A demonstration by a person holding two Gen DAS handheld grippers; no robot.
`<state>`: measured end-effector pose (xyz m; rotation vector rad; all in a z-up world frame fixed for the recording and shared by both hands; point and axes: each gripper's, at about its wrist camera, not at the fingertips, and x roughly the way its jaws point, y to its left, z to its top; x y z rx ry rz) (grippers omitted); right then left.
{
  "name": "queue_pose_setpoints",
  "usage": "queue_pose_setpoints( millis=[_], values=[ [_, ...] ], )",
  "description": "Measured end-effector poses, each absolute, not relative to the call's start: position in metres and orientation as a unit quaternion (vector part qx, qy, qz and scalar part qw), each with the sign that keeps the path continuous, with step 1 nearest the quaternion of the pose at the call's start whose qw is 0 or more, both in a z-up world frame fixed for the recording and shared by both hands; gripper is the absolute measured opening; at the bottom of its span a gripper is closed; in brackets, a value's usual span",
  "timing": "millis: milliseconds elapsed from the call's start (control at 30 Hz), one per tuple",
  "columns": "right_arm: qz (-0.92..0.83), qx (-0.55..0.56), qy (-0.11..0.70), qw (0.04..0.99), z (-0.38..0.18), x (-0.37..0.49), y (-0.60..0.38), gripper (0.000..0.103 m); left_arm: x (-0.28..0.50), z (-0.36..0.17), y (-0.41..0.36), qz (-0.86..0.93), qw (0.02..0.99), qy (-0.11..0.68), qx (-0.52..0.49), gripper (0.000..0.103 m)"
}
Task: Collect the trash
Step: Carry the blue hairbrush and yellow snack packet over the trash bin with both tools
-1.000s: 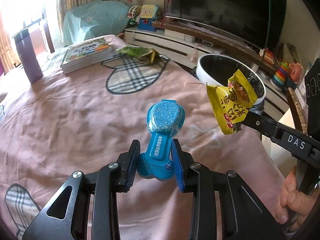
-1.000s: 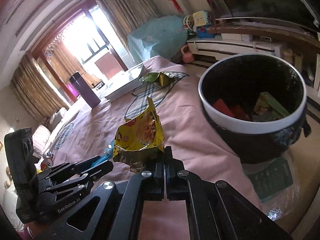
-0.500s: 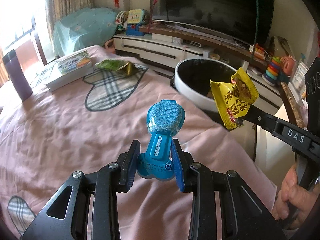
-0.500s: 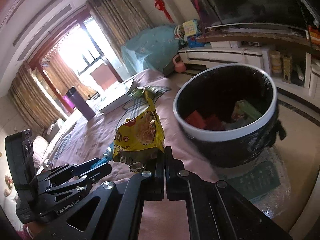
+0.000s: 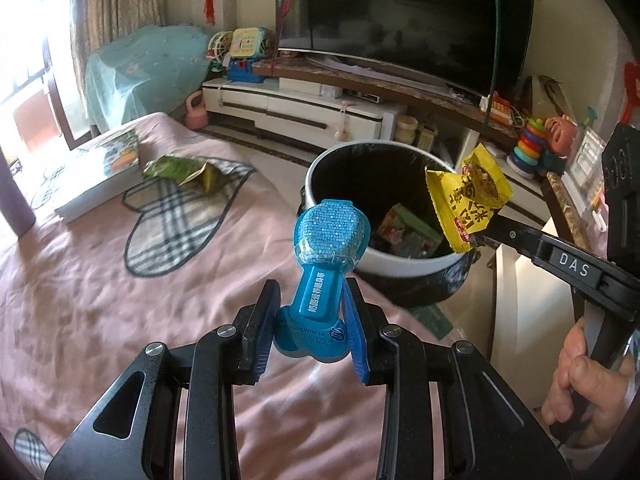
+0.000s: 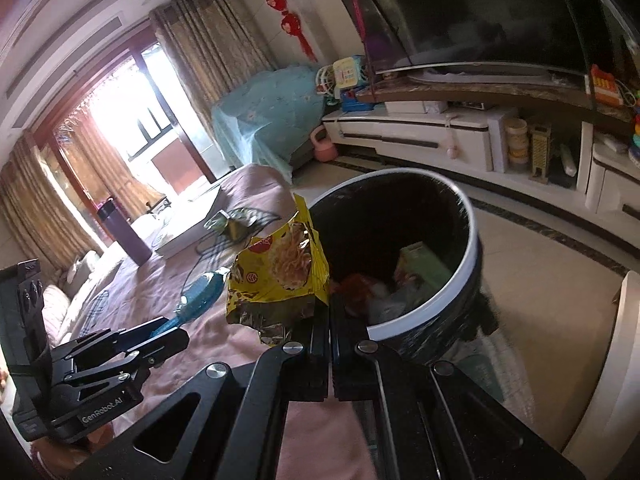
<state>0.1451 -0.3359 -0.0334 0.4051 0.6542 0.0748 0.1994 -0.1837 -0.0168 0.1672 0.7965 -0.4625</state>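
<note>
Beside the pink-covered worktop (image 5: 72, 300) stands the trash bin (image 5: 404, 262), black inside with a white rim, and both pieces of trash are now held in the air close to it. The left tongs (image 5: 310, 322) are closed on the blue blister pack (image 5: 326, 256), gripping its narrow lower neck between the two blue pads, so the wide rounded head stands up and forward, just in front of the near rim of the bin. The right tongs (image 6: 330, 322) are pressed fully together on the bottom edge of the yellow snack wrapper (image 6: 280, 276), which stands up from the jaws over the near edge of the bin.

I judge the wrapper to be very light, thin and crinkly foil; it bends easily and gives no firm body, so a pinch on a flat edge, as here, is the safest hold. Such a light piece may fall slowly and drift, so it should be well above the opening before release. The blister pack looks like stiff, smooth plastic, light too, and somewhat slippery; the narrow neck is a good place because the wider parts above and below stop it from sliding.

One green wrapper (image 5: 180, 168) lies on the worktop next to a book (image 5: 100, 176), well apart from the tongs.
</note>
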Motion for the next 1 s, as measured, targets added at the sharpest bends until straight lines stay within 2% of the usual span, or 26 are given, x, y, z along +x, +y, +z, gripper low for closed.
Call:
queue_pose_setpoints(
  millis=[1000],
  values=[
    [0.003, 0.183, 0.341, 0.922, -0.041, 0.183, -0.379, 0.0, 0.237, -0.012, -0.255, -0.233, 0.888, 0.381, 0.113, 0.031]
  ],
)
